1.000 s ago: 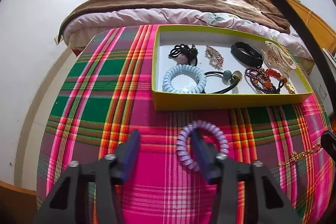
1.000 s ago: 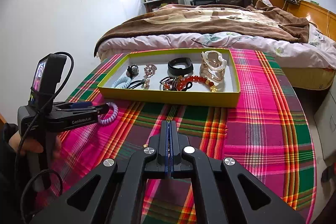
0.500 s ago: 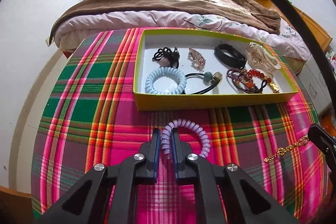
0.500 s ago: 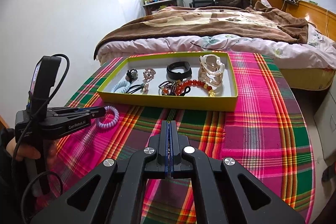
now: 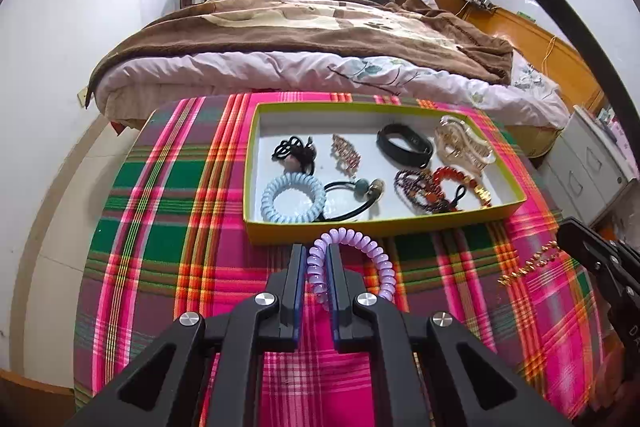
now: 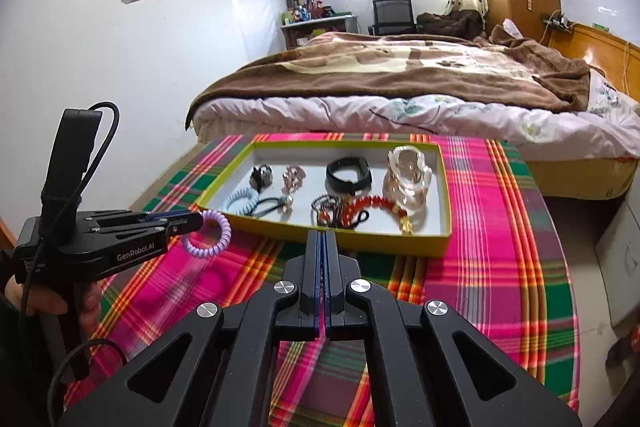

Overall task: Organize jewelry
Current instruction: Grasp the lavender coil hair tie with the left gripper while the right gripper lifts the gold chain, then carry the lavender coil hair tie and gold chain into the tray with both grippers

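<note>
My left gripper (image 5: 316, 259) is shut on a purple spiral hair tie (image 5: 376, 255) and holds it above the plaid cloth, just in front of the yellow-green tray (image 5: 360, 227); it also shows in the right wrist view (image 6: 192, 223) with the tie (image 6: 208, 237). The tray (image 6: 340, 241) holds a light blue spiral tie (image 5: 292, 197), black ties, a black band (image 5: 404, 143), bead bracelets (image 5: 436, 183) and a clear claw clip (image 5: 464, 143). My right gripper (image 6: 322, 251) is shut; a gold chain (image 5: 528, 263) hangs from its tip (image 5: 568, 235) in the left wrist view.
The table carries a pink, green and orange plaid cloth (image 5: 168, 227). A bed with a brown blanket (image 5: 320, 27) stands right behind the table. A grey cabinet (image 5: 592, 167) is to the right. The white wall is to the left.
My left gripper closed on the purple spiral hair tie and lifted it toward the tray's front wall. The right gripper stayed shut and rose slightly.
</note>
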The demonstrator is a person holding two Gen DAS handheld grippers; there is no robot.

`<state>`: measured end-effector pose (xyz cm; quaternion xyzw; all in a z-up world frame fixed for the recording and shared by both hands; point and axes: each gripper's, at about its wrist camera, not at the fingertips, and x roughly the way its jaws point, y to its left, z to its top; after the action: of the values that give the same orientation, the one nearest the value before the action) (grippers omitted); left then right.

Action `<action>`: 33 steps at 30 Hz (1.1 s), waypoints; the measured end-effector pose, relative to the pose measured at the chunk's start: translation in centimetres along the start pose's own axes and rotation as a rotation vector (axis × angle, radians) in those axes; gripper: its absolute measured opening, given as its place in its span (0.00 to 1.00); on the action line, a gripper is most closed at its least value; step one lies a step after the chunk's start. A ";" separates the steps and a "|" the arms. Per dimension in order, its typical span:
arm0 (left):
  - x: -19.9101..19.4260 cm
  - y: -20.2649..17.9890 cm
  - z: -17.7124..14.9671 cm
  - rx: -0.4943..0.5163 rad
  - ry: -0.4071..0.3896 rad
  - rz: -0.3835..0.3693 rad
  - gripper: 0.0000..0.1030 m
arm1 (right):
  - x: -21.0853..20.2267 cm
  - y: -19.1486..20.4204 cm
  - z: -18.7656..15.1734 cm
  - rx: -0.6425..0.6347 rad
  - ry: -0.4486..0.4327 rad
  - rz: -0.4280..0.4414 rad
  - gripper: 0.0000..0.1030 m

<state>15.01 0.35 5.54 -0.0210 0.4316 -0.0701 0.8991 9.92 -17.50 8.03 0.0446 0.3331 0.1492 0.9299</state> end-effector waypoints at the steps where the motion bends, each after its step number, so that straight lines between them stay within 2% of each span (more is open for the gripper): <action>1: -0.1 0.0 0.2 -0.001 -0.003 -0.006 0.10 | 0.0 0.1 0.3 -0.003 -0.003 0.000 0.00; 15: -0.4 -0.1 4.4 0.005 -0.043 -0.042 0.10 | 1.1 0.4 4.7 -0.017 -0.051 0.017 0.00; 23: 0.9 0.3 6.7 0.001 -0.048 -0.036 0.10 | 3.1 0.2 6.7 -0.017 -0.038 0.025 0.00; 33: 3.4 1.0 7.6 -0.021 -0.018 -0.053 0.10 | 6.1 -0.2 8.2 -0.005 -0.006 0.042 0.00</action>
<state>23.11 0.72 7.58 -0.0427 0.4235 -0.0891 0.9005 19.61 -15.68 10.66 0.0494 0.3290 0.1694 0.9277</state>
